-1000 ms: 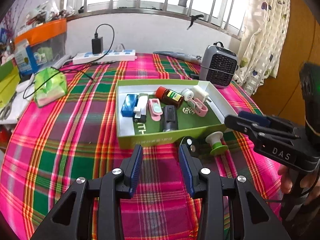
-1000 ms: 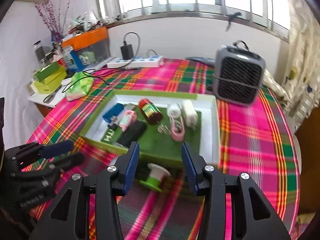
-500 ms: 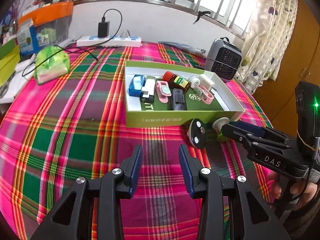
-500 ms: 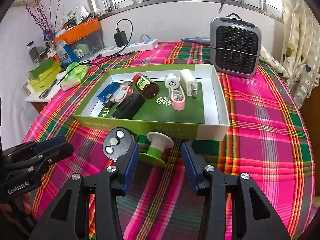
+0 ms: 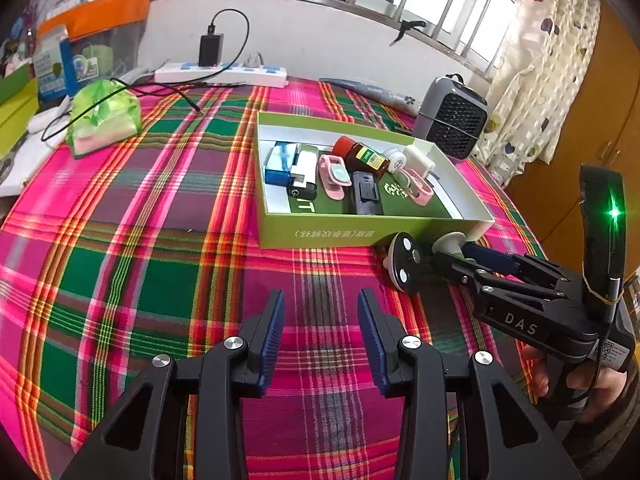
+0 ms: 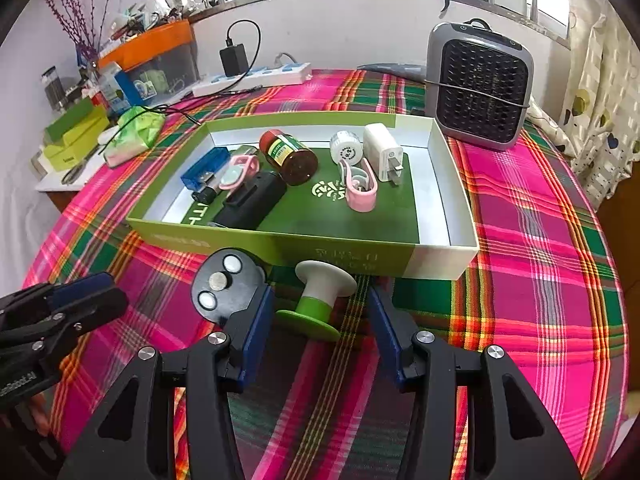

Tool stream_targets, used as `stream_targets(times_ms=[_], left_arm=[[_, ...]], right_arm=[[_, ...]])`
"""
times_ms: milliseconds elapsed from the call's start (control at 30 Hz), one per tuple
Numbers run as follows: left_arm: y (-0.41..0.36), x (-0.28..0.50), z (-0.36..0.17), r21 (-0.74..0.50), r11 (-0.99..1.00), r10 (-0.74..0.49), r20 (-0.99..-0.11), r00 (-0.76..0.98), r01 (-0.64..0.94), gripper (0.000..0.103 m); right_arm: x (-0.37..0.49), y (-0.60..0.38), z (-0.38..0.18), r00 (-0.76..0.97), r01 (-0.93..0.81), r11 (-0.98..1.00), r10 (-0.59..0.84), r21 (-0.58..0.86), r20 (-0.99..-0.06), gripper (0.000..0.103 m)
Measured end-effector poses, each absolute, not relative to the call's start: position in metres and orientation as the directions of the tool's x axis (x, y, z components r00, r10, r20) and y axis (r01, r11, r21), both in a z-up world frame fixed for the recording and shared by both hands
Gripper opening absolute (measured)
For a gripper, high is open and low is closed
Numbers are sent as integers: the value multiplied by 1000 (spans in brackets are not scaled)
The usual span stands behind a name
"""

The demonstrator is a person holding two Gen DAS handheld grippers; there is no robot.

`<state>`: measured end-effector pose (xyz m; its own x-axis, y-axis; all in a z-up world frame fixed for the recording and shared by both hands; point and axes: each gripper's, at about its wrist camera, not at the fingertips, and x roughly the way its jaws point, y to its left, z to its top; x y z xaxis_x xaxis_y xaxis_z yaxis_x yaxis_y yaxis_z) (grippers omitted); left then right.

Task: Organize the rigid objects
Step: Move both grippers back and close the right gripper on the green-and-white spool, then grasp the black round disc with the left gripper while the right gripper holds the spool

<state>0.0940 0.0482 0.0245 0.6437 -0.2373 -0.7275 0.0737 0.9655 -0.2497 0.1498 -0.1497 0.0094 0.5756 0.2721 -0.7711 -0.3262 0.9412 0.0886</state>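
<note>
- The left gripper hangs spread and empty over the plaid tablecloth
- A black round disc lies beside the right gripper's left finger
- The right gripper, jaws just widened, brackets the green-and-white spool without touching, before the green box

The counter, covered in a pink and green plaid cloth, carries an open green box, a grey fan heater behind it, a white power strip, a green pouch, and, just before the box, a green-and-white spool beside a black disc.
</note>
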Motion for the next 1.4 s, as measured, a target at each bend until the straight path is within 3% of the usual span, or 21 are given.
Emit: stream_targets(times_ms=[433,533,1033,1167,1400], left_arm=[[45,95,21,-248,965,-241,-732,637,80,36],[43,95,22,-248,965,-242,-732,637,82,36],[16,110,26,-261,950,-311,-736,602,171,37],[3,119,28,-249,945,-327,-735,594,212,44],[-16,131,24,-184,955,-288,-758,585,232,45]], right_arm=[[148,-147,8,595,-309,950,220,32,-773,49],[146,-147,9,601,-316,949,220,24,-768,34],[128,-162,19,604,-342,937,280,75,-746,34],[121,-167,22,612,-345,935,285,76,-737,34],[115,-174,26,624,-352,933,297,78,-723,34]])
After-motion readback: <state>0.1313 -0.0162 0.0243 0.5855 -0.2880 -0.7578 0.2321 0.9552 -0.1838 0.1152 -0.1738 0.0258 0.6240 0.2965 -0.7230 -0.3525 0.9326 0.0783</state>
